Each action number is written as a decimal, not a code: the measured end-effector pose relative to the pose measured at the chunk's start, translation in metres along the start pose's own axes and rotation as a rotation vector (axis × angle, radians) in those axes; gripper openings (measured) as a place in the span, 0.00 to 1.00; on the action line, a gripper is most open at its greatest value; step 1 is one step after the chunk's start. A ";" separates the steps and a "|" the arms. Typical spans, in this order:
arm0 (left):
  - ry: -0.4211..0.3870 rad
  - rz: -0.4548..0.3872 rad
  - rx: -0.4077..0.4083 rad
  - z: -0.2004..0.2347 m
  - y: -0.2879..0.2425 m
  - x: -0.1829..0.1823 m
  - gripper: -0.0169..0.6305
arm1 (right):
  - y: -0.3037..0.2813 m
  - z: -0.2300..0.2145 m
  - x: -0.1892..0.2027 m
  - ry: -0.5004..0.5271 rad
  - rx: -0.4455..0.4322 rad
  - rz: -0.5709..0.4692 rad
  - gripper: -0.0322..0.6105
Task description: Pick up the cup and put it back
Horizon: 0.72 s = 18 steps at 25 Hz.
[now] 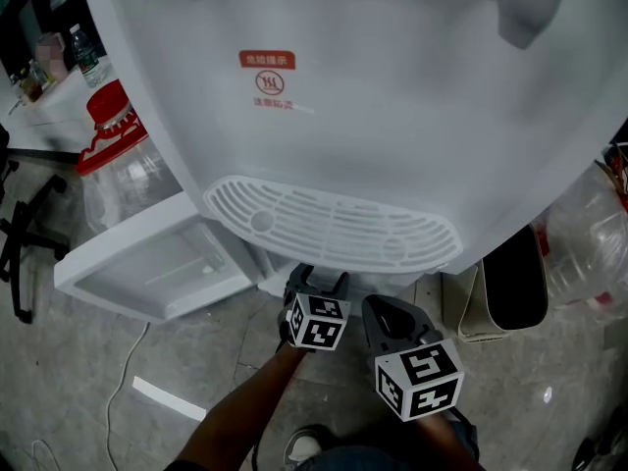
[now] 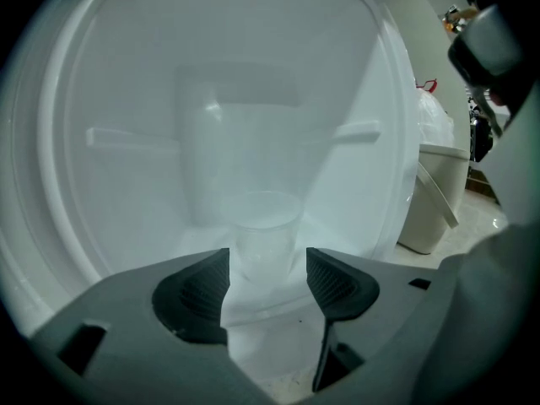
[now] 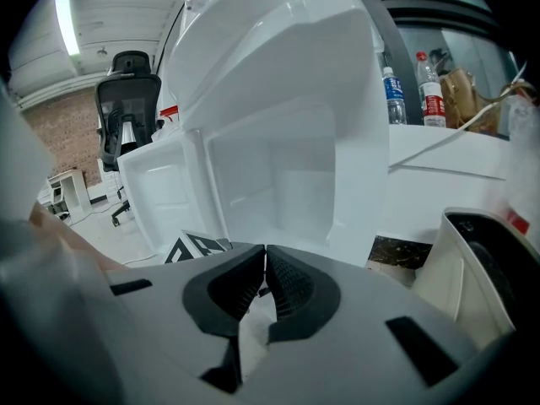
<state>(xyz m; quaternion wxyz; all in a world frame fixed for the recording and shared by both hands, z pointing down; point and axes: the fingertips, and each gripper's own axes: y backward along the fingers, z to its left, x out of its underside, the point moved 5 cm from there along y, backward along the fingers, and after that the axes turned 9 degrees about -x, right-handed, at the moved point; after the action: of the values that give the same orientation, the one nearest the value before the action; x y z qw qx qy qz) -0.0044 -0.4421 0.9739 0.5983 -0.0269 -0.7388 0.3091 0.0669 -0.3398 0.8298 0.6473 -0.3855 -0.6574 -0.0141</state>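
Observation:
A clear plastic cup point(image 2: 267, 241) stands upright inside the white cabinet point(image 2: 126, 142) at the bottom of the water dispenser point(image 1: 392, 96). My left gripper point(image 2: 267, 270) is open, its dark pads point(image 2: 202, 287) on either side of the cup's lower part, with a gap on each side. In the head view the left gripper point(image 1: 316, 281) reaches under the dispenser's drip grille point(image 1: 334, 226), and the cup is hidden there. My right gripper point(image 3: 265, 270) is shut with nothing in it; it hangs just right of the left one, in front of the dispenser point(image 1: 394, 314).
The cabinet door point(image 1: 147, 263) lies swung open to the left. A large water jug with a red cap point(image 1: 113, 130) stands left of the dispenser. A beige waste bin point(image 1: 510, 285) is on the right. An office chair point(image 3: 128, 99) and bottles point(image 3: 393, 96) show in the background.

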 end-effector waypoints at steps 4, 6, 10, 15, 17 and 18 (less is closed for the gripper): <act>0.007 0.001 -0.003 0.007 0.012 -0.001 0.45 | -0.001 0.004 -0.004 -0.009 -0.013 -0.007 0.09; 0.005 -0.001 -0.002 0.009 0.019 -0.003 0.45 | -0.001 0.007 -0.007 -0.009 -0.019 -0.012 0.08; 0.009 -0.009 0.000 0.009 0.040 -0.009 0.44 | 0.000 0.014 -0.014 -0.019 -0.040 -0.016 0.08; 0.032 0.014 0.027 0.007 0.078 -0.026 0.36 | 0.011 0.022 -0.024 -0.067 -0.056 -0.017 0.09; 0.041 0.011 0.031 0.005 0.098 -0.037 0.33 | 0.017 0.027 -0.030 -0.076 -0.064 -0.003 0.09; 0.045 0.006 0.028 0.005 0.108 -0.044 0.32 | 0.019 0.029 -0.033 -0.081 -0.068 0.005 0.08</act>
<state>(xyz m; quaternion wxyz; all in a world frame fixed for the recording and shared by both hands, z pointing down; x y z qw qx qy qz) -0.0320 -0.3743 0.8826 0.6142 -0.0278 -0.7206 0.3207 0.0481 -0.3272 0.7871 0.6066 -0.4092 -0.6814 -0.0190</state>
